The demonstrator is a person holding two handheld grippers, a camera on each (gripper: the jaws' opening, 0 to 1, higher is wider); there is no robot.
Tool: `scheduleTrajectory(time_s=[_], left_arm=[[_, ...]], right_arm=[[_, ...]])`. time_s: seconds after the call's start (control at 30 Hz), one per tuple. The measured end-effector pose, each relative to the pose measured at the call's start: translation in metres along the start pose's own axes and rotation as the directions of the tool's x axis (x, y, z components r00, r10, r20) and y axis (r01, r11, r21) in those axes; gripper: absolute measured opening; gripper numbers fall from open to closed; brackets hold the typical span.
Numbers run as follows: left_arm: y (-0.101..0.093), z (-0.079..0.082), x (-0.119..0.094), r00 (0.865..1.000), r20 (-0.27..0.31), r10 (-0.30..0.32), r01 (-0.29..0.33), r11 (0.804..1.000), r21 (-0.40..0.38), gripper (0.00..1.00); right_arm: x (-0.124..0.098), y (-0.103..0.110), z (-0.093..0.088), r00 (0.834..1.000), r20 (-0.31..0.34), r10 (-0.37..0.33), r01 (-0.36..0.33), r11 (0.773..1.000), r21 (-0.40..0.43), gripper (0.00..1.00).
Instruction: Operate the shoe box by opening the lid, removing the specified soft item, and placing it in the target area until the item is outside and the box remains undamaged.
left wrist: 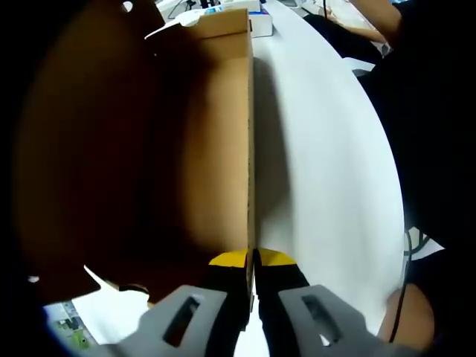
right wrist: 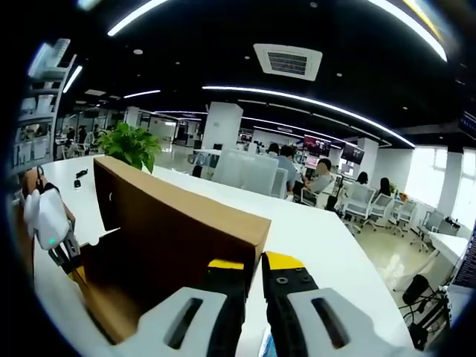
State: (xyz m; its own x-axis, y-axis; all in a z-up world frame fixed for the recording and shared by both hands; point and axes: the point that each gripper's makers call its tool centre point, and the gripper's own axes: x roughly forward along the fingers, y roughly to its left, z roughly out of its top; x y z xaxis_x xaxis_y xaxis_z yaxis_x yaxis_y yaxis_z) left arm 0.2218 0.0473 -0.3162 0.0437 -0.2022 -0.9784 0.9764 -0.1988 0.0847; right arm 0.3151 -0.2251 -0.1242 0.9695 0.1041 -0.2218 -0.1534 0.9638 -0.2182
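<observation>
The brown cardboard shoe box [left wrist: 216, 126] fills the left of the left gripper view, its inside dark. One thin upright wall edge runs straight down into my left gripper [left wrist: 251, 259], whose yellow-tipped jaws are shut on it. In the right gripper view a tall cardboard panel of the box, the raised lid [right wrist: 178, 223], stands in front of me. Its near corner drops between the jaws of my right gripper [right wrist: 253, 263], which are pressed close on it. The left gripper [right wrist: 46, 217] appears at the far left of that view, held in a hand at the box's other end.
The box stands on a white table [left wrist: 327, 171]. A person in dark clothes [left wrist: 424, 111] is at its right edge. White paper [left wrist: 111, 312] lies by the near box corner. A potted plant [right wrist: 132, 145], office desks and seated people [right wrist: 321, 178] are far behind.
</observation>
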Motion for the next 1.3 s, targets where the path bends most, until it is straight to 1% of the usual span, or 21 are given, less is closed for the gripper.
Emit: scheduleTrajectory(time_s=[0.17,0.57,0.6,0.7,0.87,1.0,1.3], left_arm=[[-0.001,-0.001,0.0,1.0,-0.001,-0.001,0.001,1.0,-0.002,0.02],[0.001,-0.005,0.001,1.0,-0.026,0.016,-0.016,1.0,-0.001,0.03],[0.001,-0.004,0.001,1.0,-0.004,0.015,-0.015,1.0,0.025,0.03],[0.003,-0.003,0.0,1.0,0.01,-0.001,0.001,1.0,0.005,0.03],[0.002,-0.003,0.001,1.0,-0.009,0.001,-0.001,1.0,0.002,0.02],[0.003,-0.003,0.002,1.0,-0.015,0.02,-0.019,1.0,0.005,0.03],[0.005,-0.003,0.002,0.999,-0.021,0.041,-0.041,0.999,0.001,0.05]], right_arm=[[-0.004,0.002,-0.002,1.0,0.004,0.003,-0.003,1.0,0.01,0.05],[-0.012,0.006,-0.008,1.0,0.023,0.002,-0.002,1.0,0.028,0.05],[-0.012,0.006,-0.008,1.0,0.023,0.003,-0.004,1.0,0.029,0.05],[-0.013,0.007,-0.009,1.0,0.024,0.009,-0.01,1.0,0.029,0.05],[-0.014,0.008,-0.01,0.999,0.035,0.007,-0.008,1.0,0.025,0.05],[-0.016,0.008,-0.011,0.998,0.052,0.02,-0.022,0.999,0.044,0.05],[-0.015,0.009,-0.011,0.997,0.064,0.032,-0.035,0.999,0.042,0.05]])
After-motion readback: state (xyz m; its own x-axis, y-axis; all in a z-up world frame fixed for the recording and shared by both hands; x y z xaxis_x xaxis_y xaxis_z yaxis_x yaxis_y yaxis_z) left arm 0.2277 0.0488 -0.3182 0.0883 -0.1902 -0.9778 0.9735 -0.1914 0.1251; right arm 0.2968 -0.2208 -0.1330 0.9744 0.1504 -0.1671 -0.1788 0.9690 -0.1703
